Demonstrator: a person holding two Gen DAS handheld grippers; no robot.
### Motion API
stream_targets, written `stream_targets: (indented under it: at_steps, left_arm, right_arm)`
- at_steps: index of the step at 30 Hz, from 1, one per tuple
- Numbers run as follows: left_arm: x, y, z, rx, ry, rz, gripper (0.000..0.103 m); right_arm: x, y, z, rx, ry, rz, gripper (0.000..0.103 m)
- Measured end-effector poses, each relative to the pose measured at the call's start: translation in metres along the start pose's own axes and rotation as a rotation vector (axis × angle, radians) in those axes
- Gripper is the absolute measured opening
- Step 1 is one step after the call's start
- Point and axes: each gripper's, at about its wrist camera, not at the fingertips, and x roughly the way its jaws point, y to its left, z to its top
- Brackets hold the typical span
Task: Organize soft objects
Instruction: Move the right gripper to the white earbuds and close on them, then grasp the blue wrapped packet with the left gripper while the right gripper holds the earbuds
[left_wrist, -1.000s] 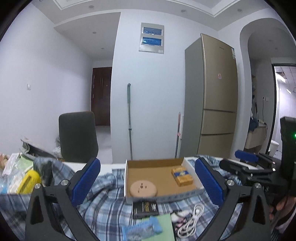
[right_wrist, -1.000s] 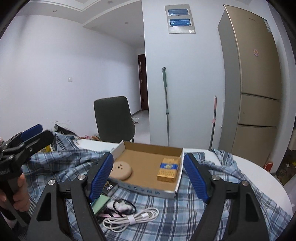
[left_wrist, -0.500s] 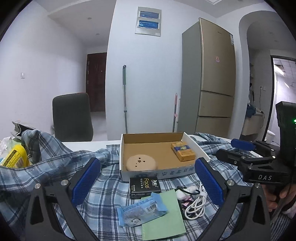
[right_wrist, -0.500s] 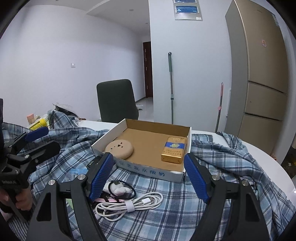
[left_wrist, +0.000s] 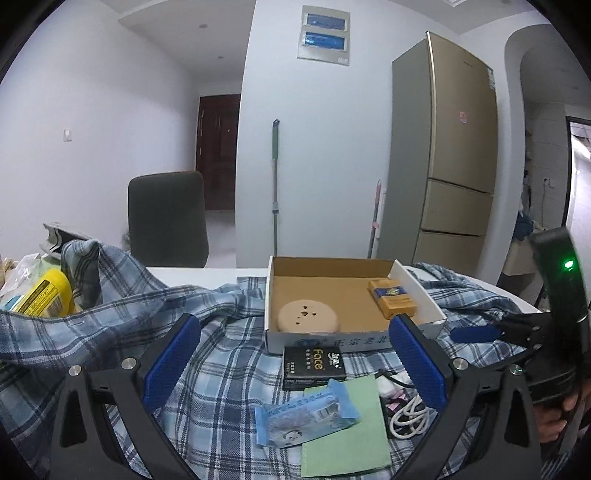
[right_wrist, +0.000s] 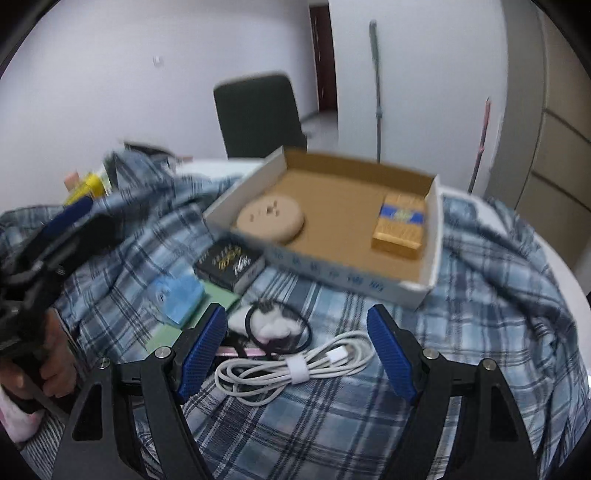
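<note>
A blue plaid shirt (left_wrist: 122, 325) (right_wrist: 491, 280) is spread rumpled over the white table. On it stands an open cardboard box (left_wrist: 428, 306) (right_wrist: 432, 236) holding a round tan disc (left_wrist: 306, 315) (right_wrist: 271, 218) and a gold cigarette pack (left_wrist: 391, 297) (right_wrist: 400, 225). In front lie a black packet (left_wrist: 314, 363) (right_wrist: 231, 264), a blue tissue pack (left_wrist: 304, 415) (right_wrist: 181, 297), a green sheet (left_wrist: 347, 428), a coiled white cable (right_wrist: 295, 369) and a black hair tie with white fluff (right_wrist: 275, 325). My left gripper (left_wrist: 293, 363) is open above the packets. My right gripper (right_wrist: 297, 350) is open over the cable.
A yellow bottle (left_wrist: 44, 295) and bags sit at the table's left end. A dark chair (left_wrist: 166, 218) stands behind the table, a fridge (left_wrist: 454, 158) and mop handles by the far wall. A hand (right_wrist: 37, 369) holds the left gripper's handle.
Both grippers have sunk and tipped downward toward the table, so the items in front of the box now fill more of each view. Both stay open.
</note>
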Motion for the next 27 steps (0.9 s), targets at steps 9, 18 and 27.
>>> stream_targets:
  at_steps: [9,18,27]
  left_arm:
    - [0.003,0.003,-0.001,-0.011,0.014,0.009,0.103]
    - [0.008,0.004,-0.002,-0.017,0.034,0.002,0.103]
    - [0.005,0.002,-0.003,-0.010,0.020,0.004,0.103]
  right_arm:
    - [0.041,0.006,0.001,-0.012,0.130,0.031,0.058]
    - [0.057,0.015,0.000,-0.036,0.156,0.069,0.057]
    - [0.027,0.025,-0.001,-0.134,0.029,0.024,0.028]
